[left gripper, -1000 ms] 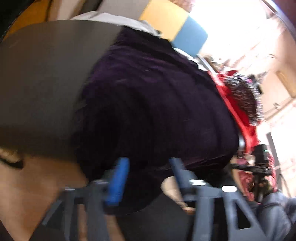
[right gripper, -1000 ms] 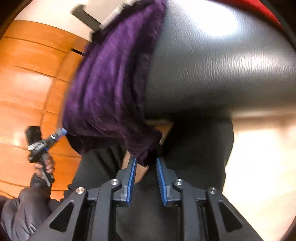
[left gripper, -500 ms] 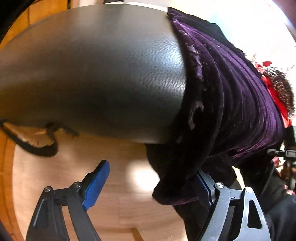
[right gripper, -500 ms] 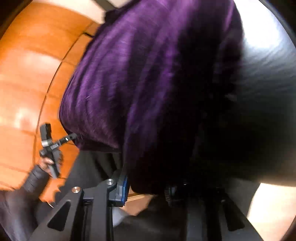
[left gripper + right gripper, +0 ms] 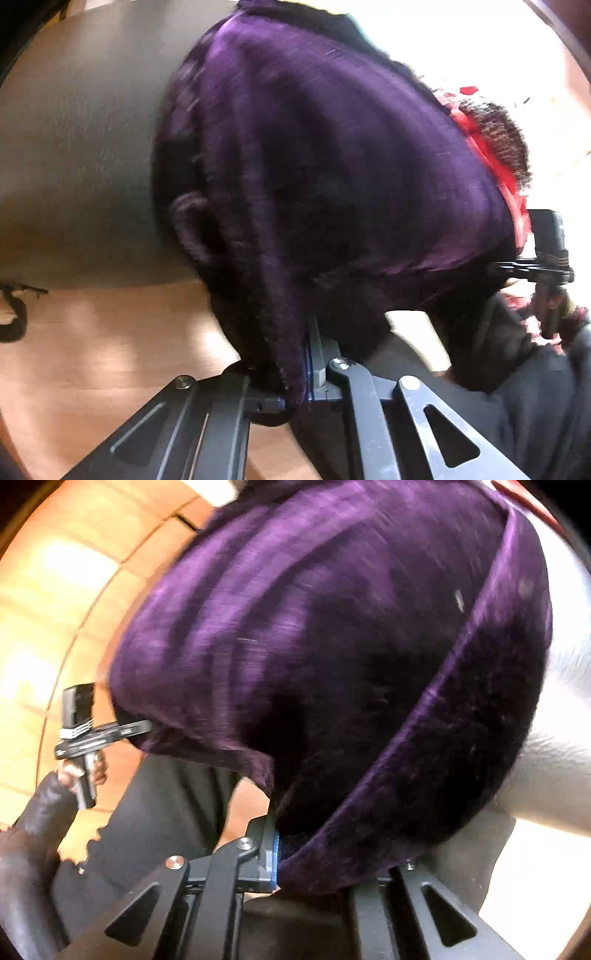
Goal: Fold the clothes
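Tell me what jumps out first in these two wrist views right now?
The purple velvet garment fills both views, draped over the edge of a dark leather-like surface. The left gripper is shut on its hanging hem; the right gripper also seems shut on a fold. Red clothing lies behind it.

It looked like a home: a glossy wooden floor (image 5: pixel 44 602) at nine o'clock, piled clothes (image 5: pixel 495 144) at two o'clock.

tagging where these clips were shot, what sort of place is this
Probably a room in a home, though little shows. A purple velvet garment lies on a dark leather-like seat or cushion above a wooden floor, with red clothing behind.
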Demonstrator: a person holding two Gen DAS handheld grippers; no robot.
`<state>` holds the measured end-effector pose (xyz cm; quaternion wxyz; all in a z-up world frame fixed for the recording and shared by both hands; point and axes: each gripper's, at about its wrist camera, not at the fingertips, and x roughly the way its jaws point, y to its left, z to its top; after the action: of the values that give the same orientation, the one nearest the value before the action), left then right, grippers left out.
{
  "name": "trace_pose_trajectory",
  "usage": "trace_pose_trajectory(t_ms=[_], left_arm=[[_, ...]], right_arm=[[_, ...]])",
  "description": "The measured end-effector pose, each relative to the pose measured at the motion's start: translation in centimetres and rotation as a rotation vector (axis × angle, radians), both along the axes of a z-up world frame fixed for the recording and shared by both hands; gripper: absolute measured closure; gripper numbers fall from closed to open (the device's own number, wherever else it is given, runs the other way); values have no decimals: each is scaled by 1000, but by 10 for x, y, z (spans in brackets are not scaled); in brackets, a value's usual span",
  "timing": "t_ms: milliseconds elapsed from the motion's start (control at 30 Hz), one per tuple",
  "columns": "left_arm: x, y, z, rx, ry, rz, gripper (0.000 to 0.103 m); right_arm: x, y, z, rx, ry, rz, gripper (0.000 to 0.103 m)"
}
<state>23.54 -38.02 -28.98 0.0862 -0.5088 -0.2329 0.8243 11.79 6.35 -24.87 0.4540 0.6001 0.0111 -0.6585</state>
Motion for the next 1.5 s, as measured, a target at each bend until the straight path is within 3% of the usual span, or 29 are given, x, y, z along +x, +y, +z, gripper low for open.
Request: trace_pose_trajectory(t_ms=[367,433,500,600,733,833,933,1167,1233,1267,1333,1500], left_arm=[[-13,9,145,135,376,-47,97],[-35,7,169,150,430,-60,97],[-59,0,188,184,473,-47,97],[-113,-19,195,223,493,35,96],[-202,-45,150,214,361,153,96],[-244,-48,99,184,184,182,97],[-242,-43,69,175,116,151,97],[-175,-37,64,224,86,118,98],[-158,-38,64,256,78,135,98],[-149,-39,65,273,74,145,98],[-144,-44,64,322,73,169,97],[-149,-44,76,386,109,190,97]], right_arm=[[-25,17,96,-451,-22,-38,95],[-42,18,106,-509,-27,-77,95],[-64,-10,116,-557,-32,-134,95],[-118,-12,117,-551,-27,-229,95],[-199,-30,87,-424,-77,-372,94],[-231,-48,45,-282,-124,-434,92],[-233,-49,24,-259,-141,-432,93],[-209,-47,16,-257,-168,-343,96],[-207,-45,17,-276,-190,-312,90],[-205,-44,19,-291,-191,-304,81],[-202,-49,22,-327,-223,-284,73],[-199,-71,25,-350,-253,-273,69]])
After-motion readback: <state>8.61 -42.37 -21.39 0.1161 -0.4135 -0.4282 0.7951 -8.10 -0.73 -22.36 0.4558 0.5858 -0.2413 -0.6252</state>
